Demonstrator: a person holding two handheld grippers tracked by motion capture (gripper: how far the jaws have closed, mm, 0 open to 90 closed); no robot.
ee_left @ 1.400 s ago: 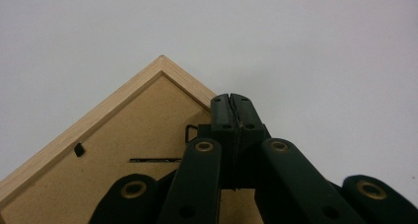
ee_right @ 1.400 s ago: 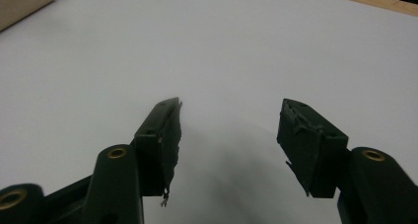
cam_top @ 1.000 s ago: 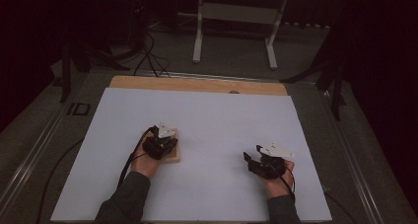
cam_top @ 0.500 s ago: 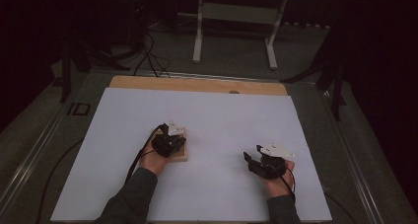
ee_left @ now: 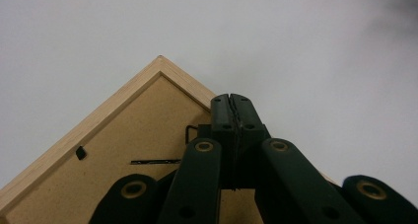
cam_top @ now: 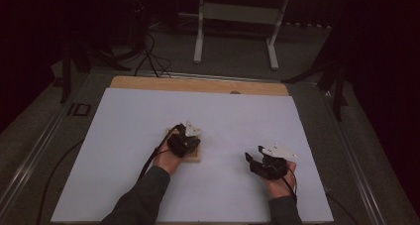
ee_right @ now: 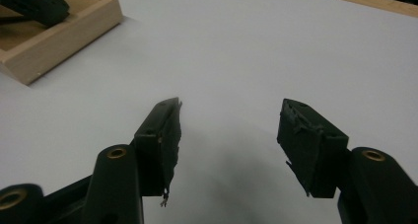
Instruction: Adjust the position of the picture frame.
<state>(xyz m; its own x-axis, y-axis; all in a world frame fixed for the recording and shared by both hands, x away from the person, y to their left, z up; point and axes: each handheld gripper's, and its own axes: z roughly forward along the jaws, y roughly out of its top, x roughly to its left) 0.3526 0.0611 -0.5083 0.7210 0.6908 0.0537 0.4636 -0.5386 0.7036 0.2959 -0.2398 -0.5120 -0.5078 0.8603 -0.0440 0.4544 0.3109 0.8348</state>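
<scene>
Frame (cam_top: 190, 153) of pale wood lies back-up near the middle of the white surface (cam_top: 124, 136), directly under my left hand-held gripper (ee_left: 231, 101), whose jaws are pressed fully together with nothing between them, tips resting on or just above the brown backing board close to one corner. My right hand-held gripper (ee_right: 226, 130) stands well apart to the right, jaws wide and empty, the frame lying off to its left. Left is plainly nearer. Nothing sits inside the frame's shallow recess besides small clips.
</scene>
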